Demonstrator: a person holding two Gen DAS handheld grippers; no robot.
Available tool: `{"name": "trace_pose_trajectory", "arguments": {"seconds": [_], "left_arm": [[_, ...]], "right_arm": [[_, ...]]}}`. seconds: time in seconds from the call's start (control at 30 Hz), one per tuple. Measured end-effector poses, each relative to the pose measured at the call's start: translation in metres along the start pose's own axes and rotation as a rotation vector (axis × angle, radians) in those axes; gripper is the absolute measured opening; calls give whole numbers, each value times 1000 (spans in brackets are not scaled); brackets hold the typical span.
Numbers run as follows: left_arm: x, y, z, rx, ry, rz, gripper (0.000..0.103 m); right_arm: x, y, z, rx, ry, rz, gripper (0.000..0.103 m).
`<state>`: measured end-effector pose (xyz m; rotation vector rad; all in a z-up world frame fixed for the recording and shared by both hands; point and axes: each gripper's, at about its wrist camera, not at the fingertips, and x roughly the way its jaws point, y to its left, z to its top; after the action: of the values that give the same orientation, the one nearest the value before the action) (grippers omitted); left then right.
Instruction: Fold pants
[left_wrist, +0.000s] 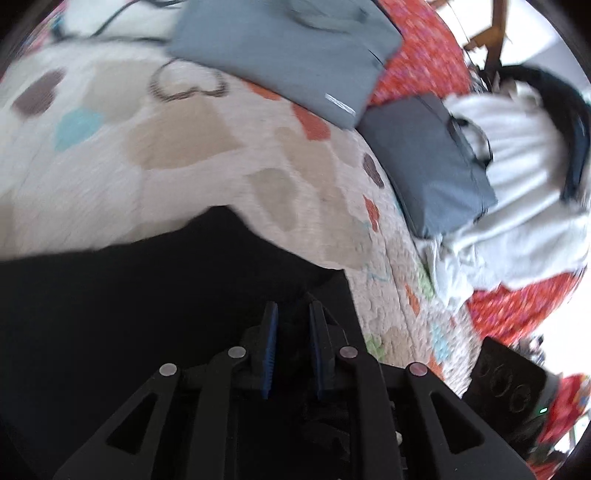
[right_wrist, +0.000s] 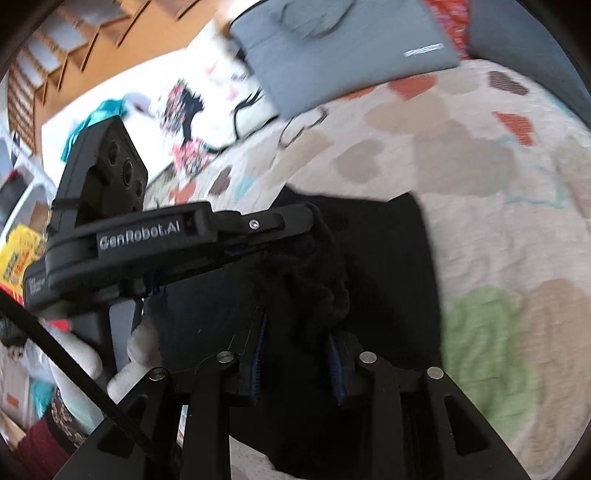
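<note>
Nearest, the right gripper (right_wrist: 297, 354) pinches a bunched edge of the black pants (right_wrist: 369, 258), and the left gripper (left_wrist: 291, 332) is clamped on the same cloth. The pants lie on the heart-patterned quilt (left_wrist: 184, 147), apparently mid-fold; next, the lifted edge needs laying over flat. A folded grey garment (left_wrist: 288, 51) lies beyond.

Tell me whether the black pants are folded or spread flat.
Partly folded, not flat: the black pants lie as a compact dark block on the quilt, with one bunched end lifted between the left gripper and right gripper.
</note>
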<state>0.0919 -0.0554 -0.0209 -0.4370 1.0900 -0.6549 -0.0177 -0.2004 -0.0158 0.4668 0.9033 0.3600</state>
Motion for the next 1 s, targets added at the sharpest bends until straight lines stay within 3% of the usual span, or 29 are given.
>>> {"name": "trace_pose_trajectory", "arguments": {"seconds": [0.17,0.2,0.27,0.3,0.37,0.57,0.63,0.73,0.8,0.9,1.0], "left_arm": [[-26,22,-3,-55,-51,5,15],[-32,27,-3,-71,-63,5,18],[-42,38,-4,-104,-85,5,30],[-48,44,-5,-126,-101,9,35],[-60,56,-9,-163,-124,9,35],[-95,83,-27,-256,-208,-27,37],[-103,89,-34,-270,-224,-29,37],[-106,92,-41,-269,-227,-5,37],[-105,92,-47,-263,-218,0,37],[-101,87,-52,-247,-196,-14,37],[-100,77,-55,-202,-195,18,37]], "right_arm": [[15,13,0,-22,17,28,45],[16,14,-1,-17,17,40,48],[16,19,-1,-4,15,71,66],[18,22,-1,-2,16,93,69],[16,30,-6,-10,32,131,75],[10,52,-13,-37,125,322,76],[-8,46,-5,2,80,389,76],[-32,24,9,68,-14,345,76],[-34,9,11,128,-30,317,74],[-20,-13,5,260,2,349,71],[4,-18,-3,356,75,411,70]]}}
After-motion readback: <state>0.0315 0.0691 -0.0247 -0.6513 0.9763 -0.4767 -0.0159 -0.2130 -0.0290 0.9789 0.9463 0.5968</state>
